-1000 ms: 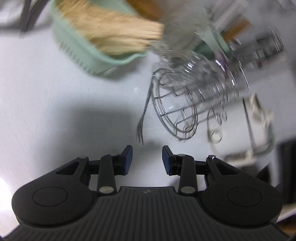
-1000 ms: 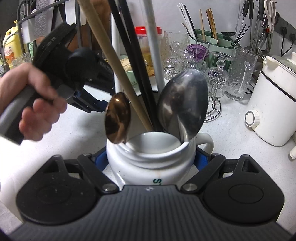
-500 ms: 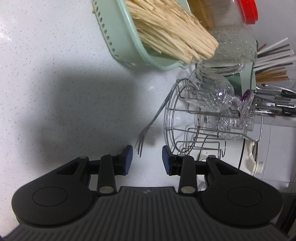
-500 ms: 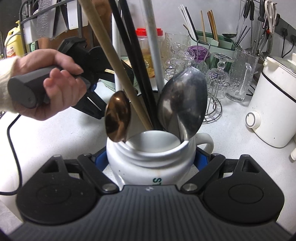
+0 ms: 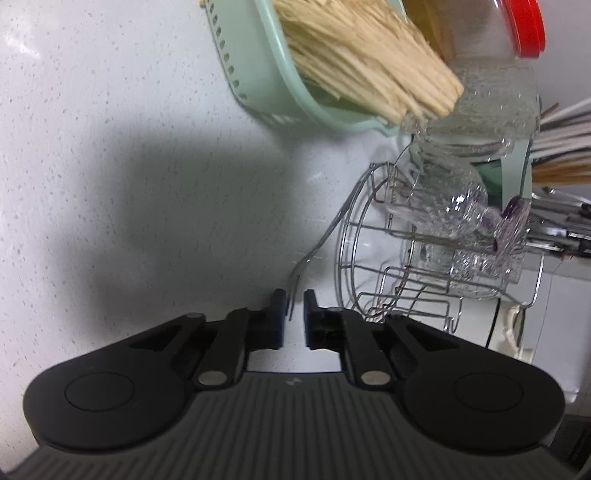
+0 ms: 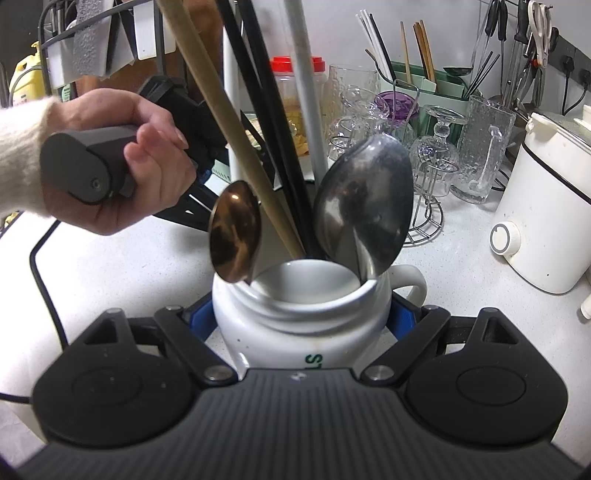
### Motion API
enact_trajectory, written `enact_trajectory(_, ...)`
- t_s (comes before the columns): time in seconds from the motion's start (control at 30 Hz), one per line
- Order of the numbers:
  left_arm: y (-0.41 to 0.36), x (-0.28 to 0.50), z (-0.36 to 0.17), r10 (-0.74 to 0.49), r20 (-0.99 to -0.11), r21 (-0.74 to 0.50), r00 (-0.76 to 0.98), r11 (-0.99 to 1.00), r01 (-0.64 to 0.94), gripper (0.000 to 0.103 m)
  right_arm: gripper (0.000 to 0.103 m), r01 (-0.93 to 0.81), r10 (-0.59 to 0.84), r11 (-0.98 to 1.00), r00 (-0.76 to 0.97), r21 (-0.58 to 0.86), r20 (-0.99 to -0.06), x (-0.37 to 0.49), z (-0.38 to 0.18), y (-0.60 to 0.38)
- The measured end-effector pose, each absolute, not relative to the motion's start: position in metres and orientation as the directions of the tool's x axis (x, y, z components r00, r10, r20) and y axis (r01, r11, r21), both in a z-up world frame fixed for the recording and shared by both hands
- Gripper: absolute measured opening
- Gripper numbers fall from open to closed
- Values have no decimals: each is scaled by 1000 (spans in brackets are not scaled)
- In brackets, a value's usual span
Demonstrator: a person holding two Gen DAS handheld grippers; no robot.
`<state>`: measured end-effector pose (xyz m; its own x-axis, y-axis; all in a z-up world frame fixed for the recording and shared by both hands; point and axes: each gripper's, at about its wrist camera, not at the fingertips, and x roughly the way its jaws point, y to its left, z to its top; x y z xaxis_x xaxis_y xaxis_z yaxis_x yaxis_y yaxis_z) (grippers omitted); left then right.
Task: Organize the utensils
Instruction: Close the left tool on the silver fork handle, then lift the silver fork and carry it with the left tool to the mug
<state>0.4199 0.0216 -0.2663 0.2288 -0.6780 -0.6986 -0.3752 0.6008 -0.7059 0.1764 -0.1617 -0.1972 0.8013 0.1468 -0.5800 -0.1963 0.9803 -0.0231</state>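
Note:
A thin metal fork (image 5: 314,254) lies on the white counter, handle against the wire rack (image 5: 351,258), tines toward me. My left gripper (image 5: 294,306) is low over the counter and its jaws are closing; the tines sit between the pads with a small gap still showing. My right gripper (image 6: 301,317) is shut on a white ceramic mug (image 6: 295,332). The mug holds a bronze spoon (image 6: 234,236), a large steel spoon (image 6: 365,210), a wooden stick (image 6: 221,122) and black chopsticks (image 6: 266,122). A hand (image 6: 147,177) holds the left tool behind those utensils.
A green basket (image 5: 251,85) of bamboo sticks and a red-lidded jar (image 5: 524,26) stand beyond the fork. Glasses hang on the wire rack. A glass pitcher (image 6: 484,147) and a white cooker (image 6: 546,206) stand at right. A black cable (image 6: 40,266) crosses the counter at left.
The left gripper's jaws have narrowed around the fork tines, and it has moved closer and lower while rolling. The right gripper and mug have not moved.

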Motion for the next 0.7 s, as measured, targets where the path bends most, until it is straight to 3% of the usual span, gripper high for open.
enact_trajectory(0.7, 35, 356, -202, -554, -794, -601, 249, 778, -183, 0, 91, -193, 145, 981, 786, -17, -601, 184, -195, -162)
